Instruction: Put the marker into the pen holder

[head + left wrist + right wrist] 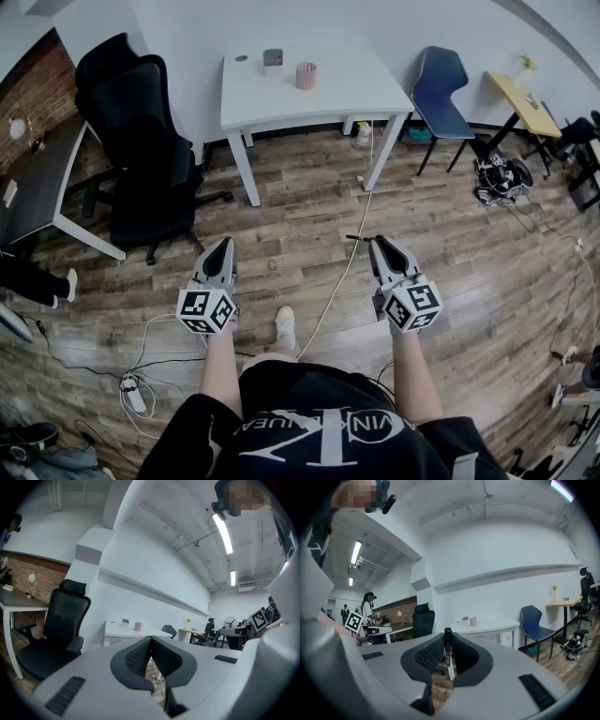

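Low in frame, the left gripper [225, 246] is closed on nothing and the right gripper [375, 244] pinches the marker [448, 641] crosswise, so it could swivel or slip before reaching the grey container [273, 62] or pink cup [306, 75] on the top-centre table [319, 98].

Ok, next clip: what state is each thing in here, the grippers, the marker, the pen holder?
left gripper: shut, nothing between its jaws.
right gripper: shut on the marker.
marker: clamped in the right gripper, away from the table.
pen holder: upright on the white table, marker not in it.
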